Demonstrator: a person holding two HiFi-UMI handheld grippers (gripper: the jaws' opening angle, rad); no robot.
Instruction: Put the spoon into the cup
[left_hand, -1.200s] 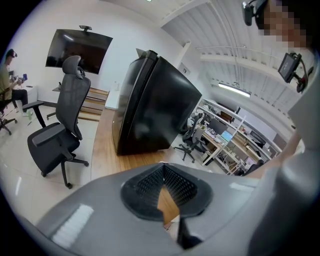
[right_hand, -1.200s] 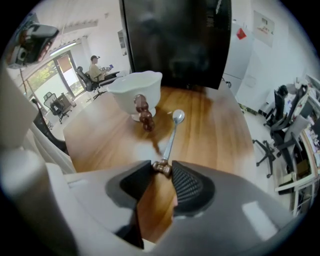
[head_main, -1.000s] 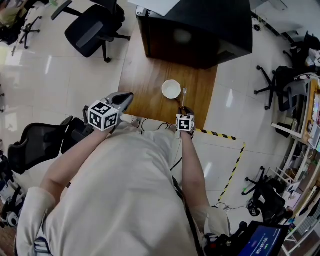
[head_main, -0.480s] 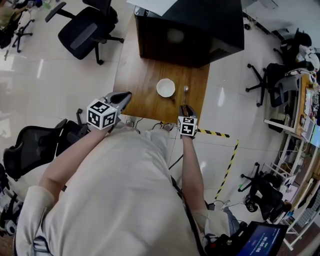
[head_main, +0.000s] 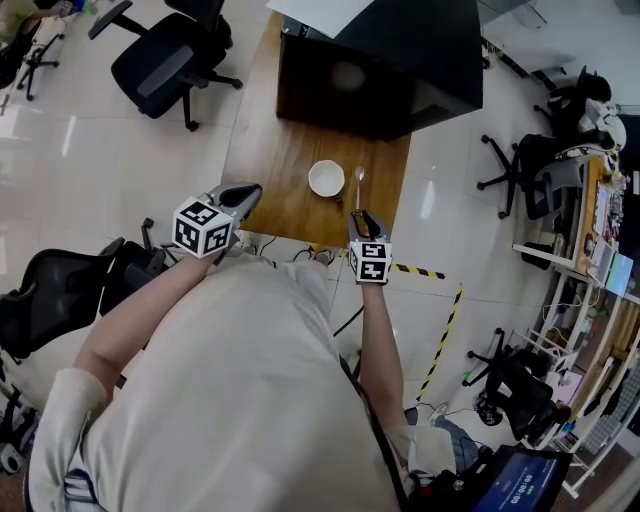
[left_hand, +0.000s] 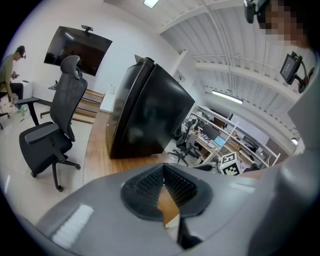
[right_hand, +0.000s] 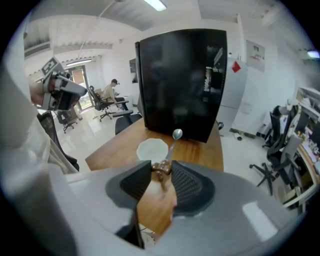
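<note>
Spoon (head_main: 359, 180) juts from the right claw (head_main: 357, 214) in the head view, just right of the empty white cup (head_main: 326, 178) and not in it. Both are over the wooden surface (head_main: 275, 150), with a black box (head_main: 380, 60) behind. Office chairs (head_main: 165, 60) stand on the pale floor (head_main: 80, 140).

Left gripper view: the left claw (left_hand: 163, 170) is clenched on nothing.

Right gripper view: the right claw (right_hand: 161, 172) grips the spoon (right_hand: 176, 134) by its brown handle, beside the cup (right_hand: 153, 149).

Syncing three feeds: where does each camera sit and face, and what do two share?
Head view: head-mounted, steeply down at table, cup; torso, arms show.
Left gripper view: on left gripper, toward black cabinet; its closed jaws show.
Right gripper view: on right gripper, toward cup; jaws grip spoon.
Shared: black cabinet, in both gripper views.
</note>
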